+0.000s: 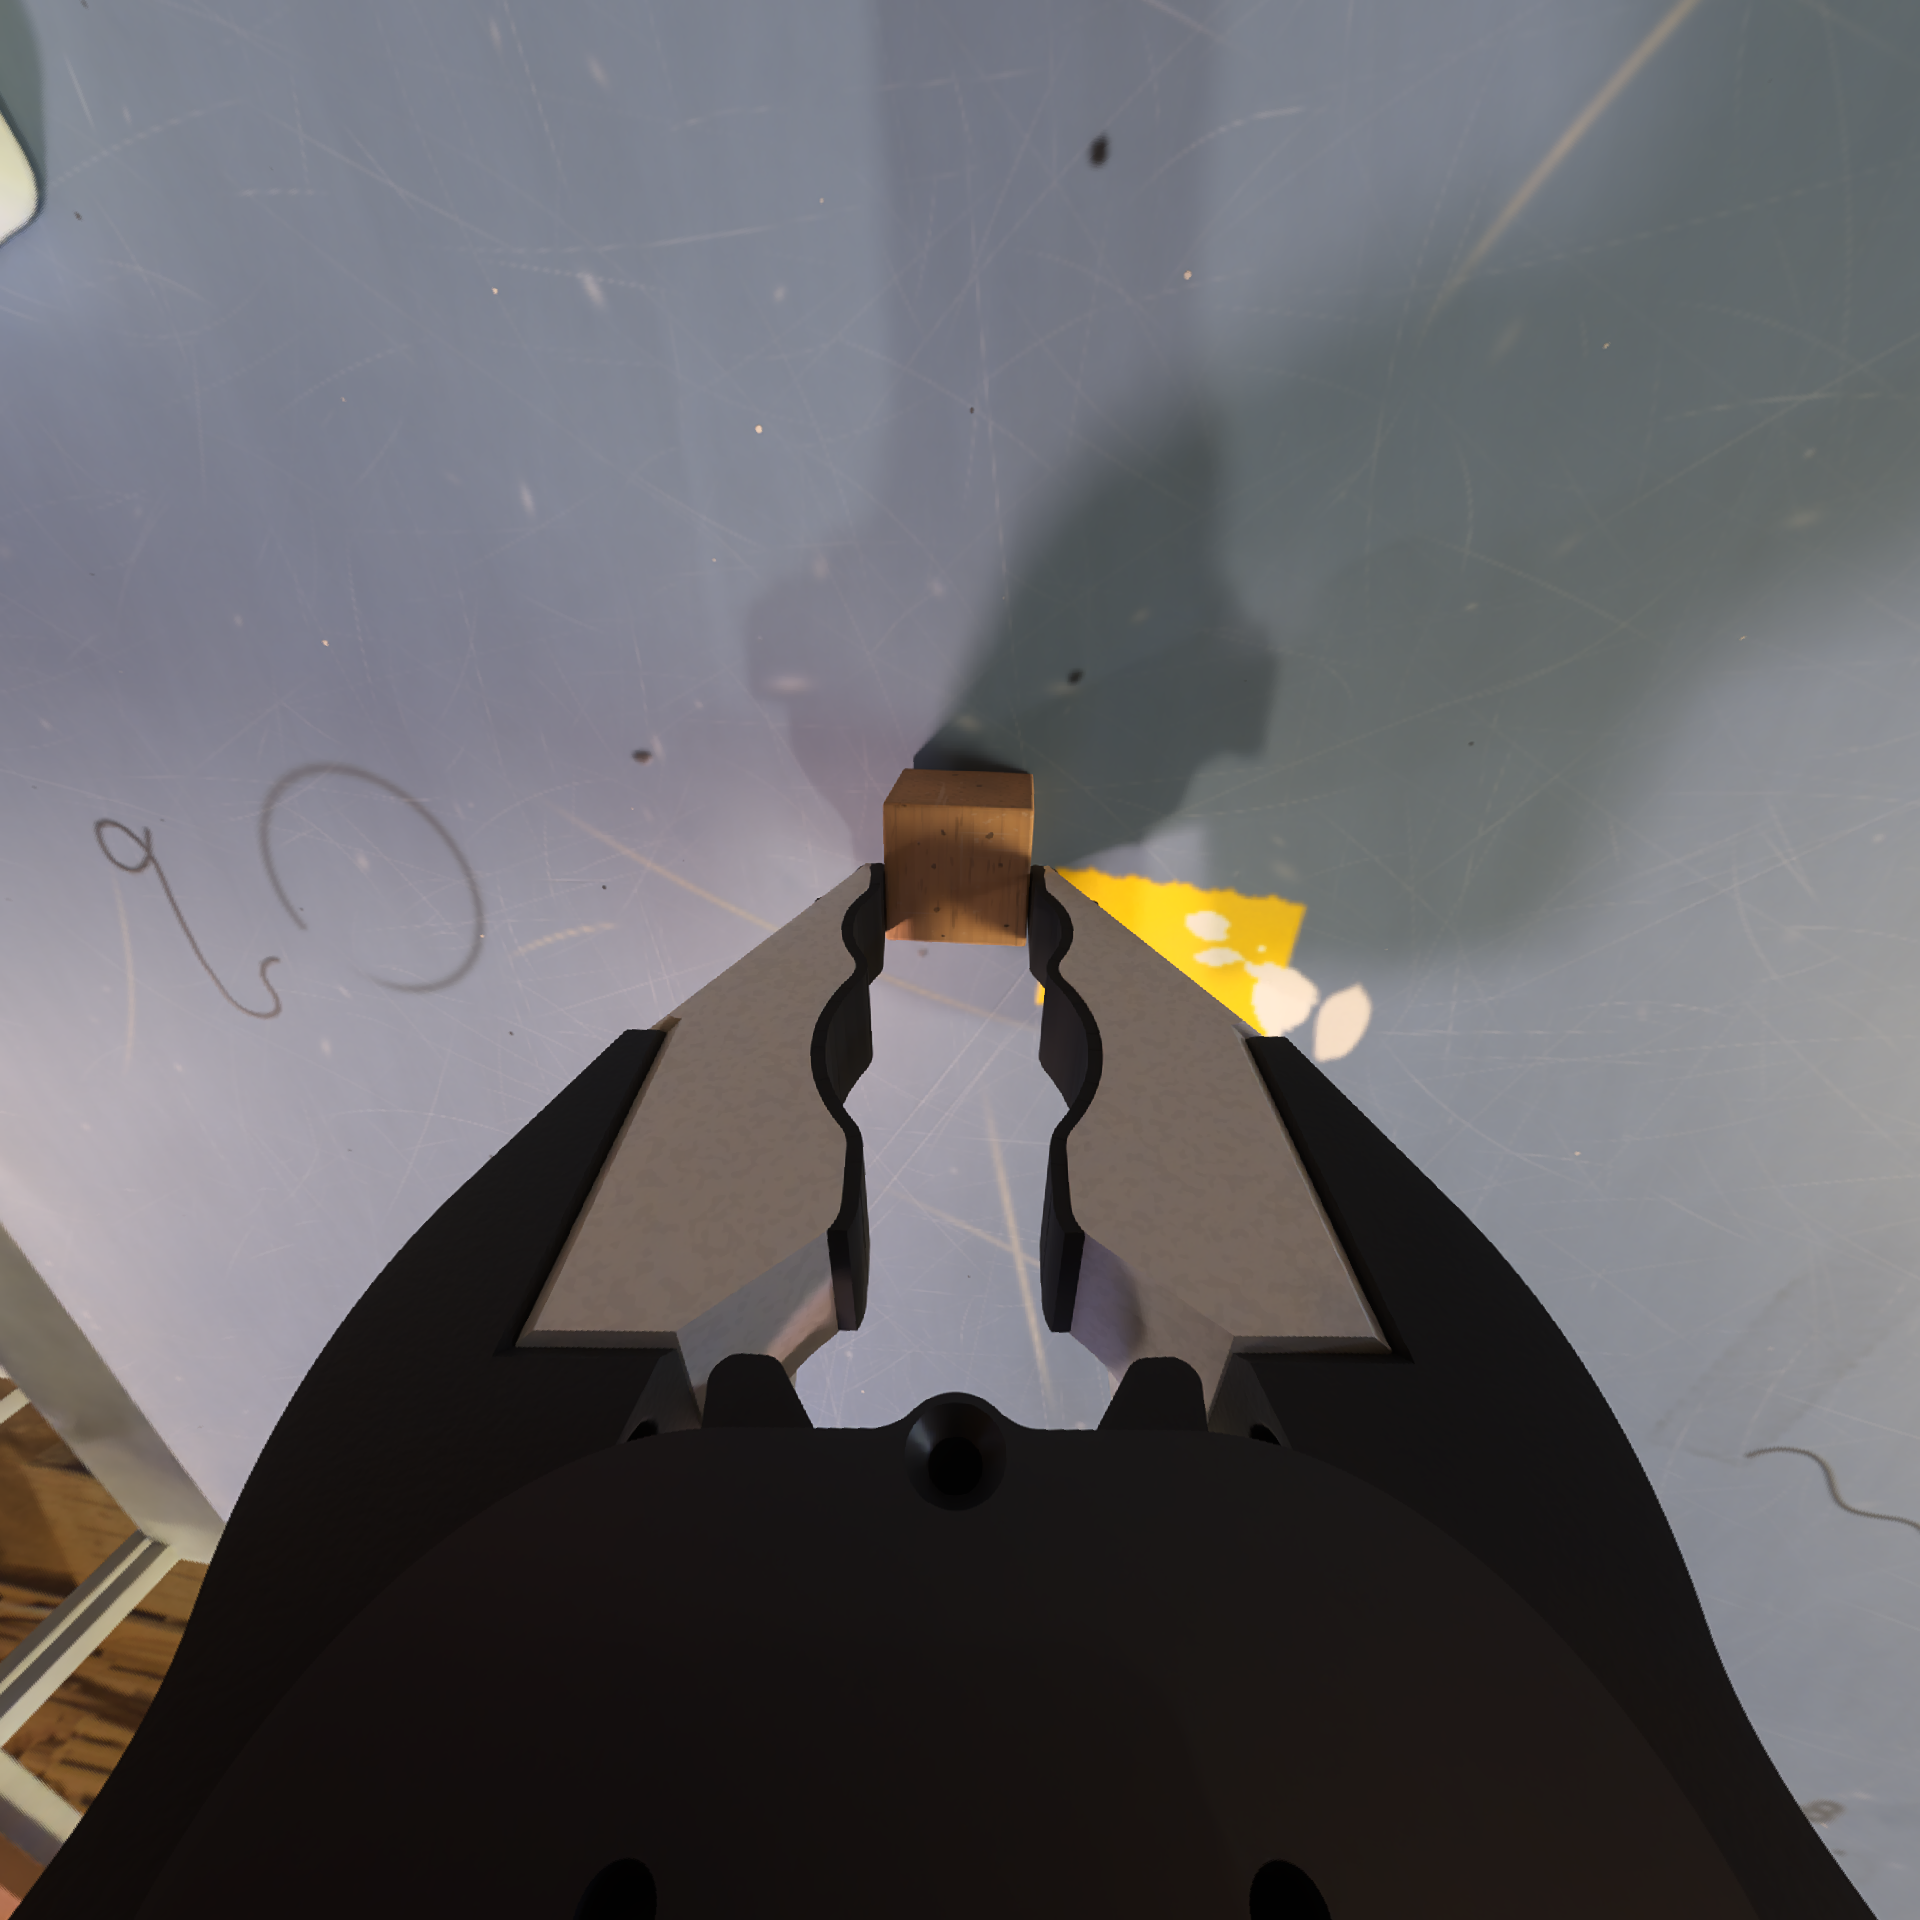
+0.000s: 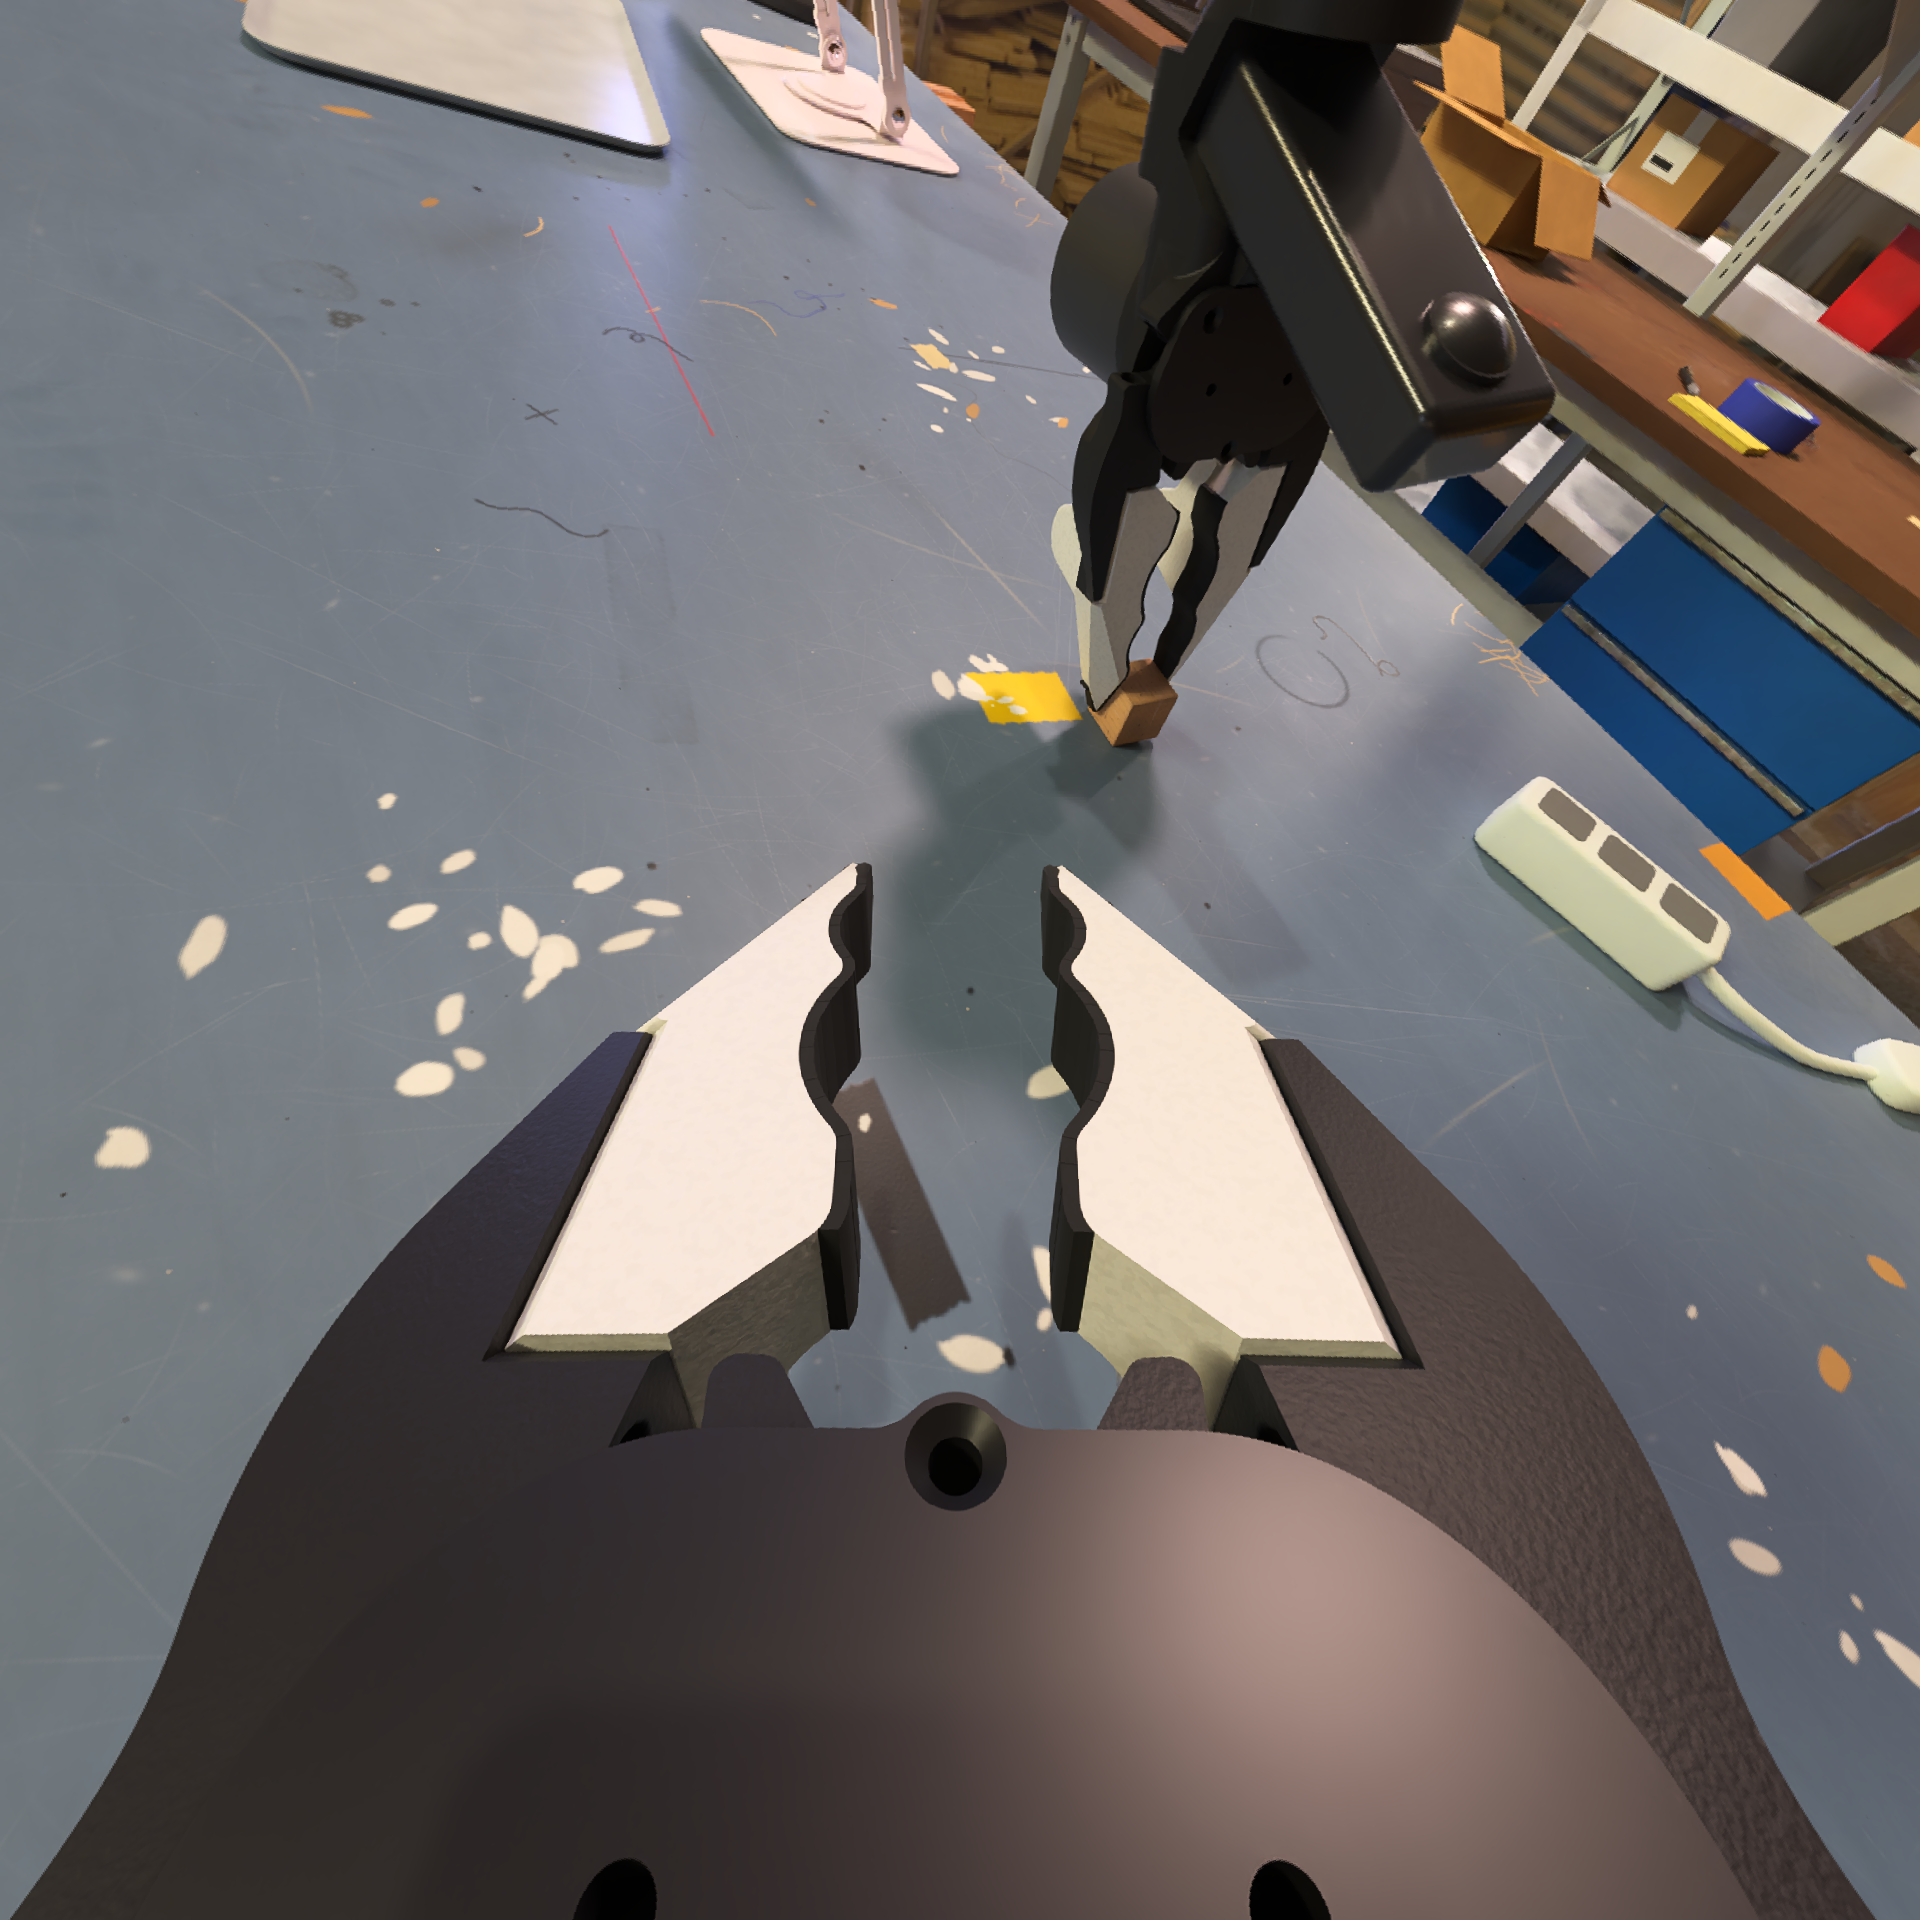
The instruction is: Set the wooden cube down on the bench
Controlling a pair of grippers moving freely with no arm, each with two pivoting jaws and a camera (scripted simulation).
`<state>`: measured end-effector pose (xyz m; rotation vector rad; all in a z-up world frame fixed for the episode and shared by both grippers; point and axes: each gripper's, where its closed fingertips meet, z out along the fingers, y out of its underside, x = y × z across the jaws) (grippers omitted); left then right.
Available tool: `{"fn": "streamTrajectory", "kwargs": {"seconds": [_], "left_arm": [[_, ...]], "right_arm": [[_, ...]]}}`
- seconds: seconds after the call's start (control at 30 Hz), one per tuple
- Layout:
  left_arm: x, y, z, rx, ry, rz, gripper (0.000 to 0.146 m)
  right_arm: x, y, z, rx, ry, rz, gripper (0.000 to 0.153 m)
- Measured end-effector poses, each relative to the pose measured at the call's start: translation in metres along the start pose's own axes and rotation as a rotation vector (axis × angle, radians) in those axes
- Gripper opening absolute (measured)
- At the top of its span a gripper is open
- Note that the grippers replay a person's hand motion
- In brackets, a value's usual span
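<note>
A small wooden cube [image 1: 958, 857] sits between the fingertips of my left gripper [image 1: 956, 894], which is shut on it. In the right wrist view the cube [image 2: 1135, 707] rests on or just above the blue-grey bench [image 2: 520, 644], tilted a little, with the left gripper [image 2: 1127, 681] pointing down onto it. My right gripper [image 2: 956, 883] is open and empty, hovering over the bench well short of the cube.
A yellow paint patch [image 2: 1020, 696] lies beside the cube, also in the left wrist view [image 1: 1195, 925]. A white power strip [image 2: 1605, 883] with a cable lies at the right. A white board [image 2: 468, 62] and a lamp base [image 2: 831, 104] lie far back. The bench edge [image 2: 1475, 582] runs along the right.
</note>
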<state>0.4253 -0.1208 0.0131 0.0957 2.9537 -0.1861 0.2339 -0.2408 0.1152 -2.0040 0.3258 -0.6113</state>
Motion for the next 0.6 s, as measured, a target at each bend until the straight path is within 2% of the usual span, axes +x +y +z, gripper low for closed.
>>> {"fn": "streamTrajectory", "kwargs": {"seconds": [0.03, 0.13, 0.2, 0.33, 0.43, 0.5, 0.6], "left_arm": [[-0.001, 0.0, 0.0, 0.004, -0.008, 0.004, 0.027], [-0.004, -0.003, -0.007, 0.061, 0.008, -0.032, 0.046], [-0.006, -0.005, -0.02, 0.114, 0.013, -0.055, 0.05], [-0.013, -0.004, -0.058, 0.213, -0.066, -0.131, 0.046], [0.008, 0.005, -0.082, 0.276, -0.08, -0.149, 0.044], [0.026, 0.01, -0.083, 0.294, -0.105, -0.123, 0.043], [0.054, 0.011, -0.057, 0.29, -0.087, -0.074, 0.041]], "right_arm": [[0.0, 0.0, -0.001, -0.001, 0.002, 0.0, 0.032], [0.001, 0.001, -0.003, 0.003, 0.005, 0.001, 0.032], [0.002, 0.0, -0.004, 0.006, 0.005, 0.002, 0.032], [0.002, 0.003, -0.004, -0.004, 0.009, 0.0, 0.033], [0.003, 0.005, -0.003, -0.017, 0.015, 0.0, 0.033], [0.003, 0.004, -0.001, -0.013, 0.009, 0.006, 0.032], [0.0, 0.001, 0.003, -0.002, -0.008, 0.017, 0.032]]}}
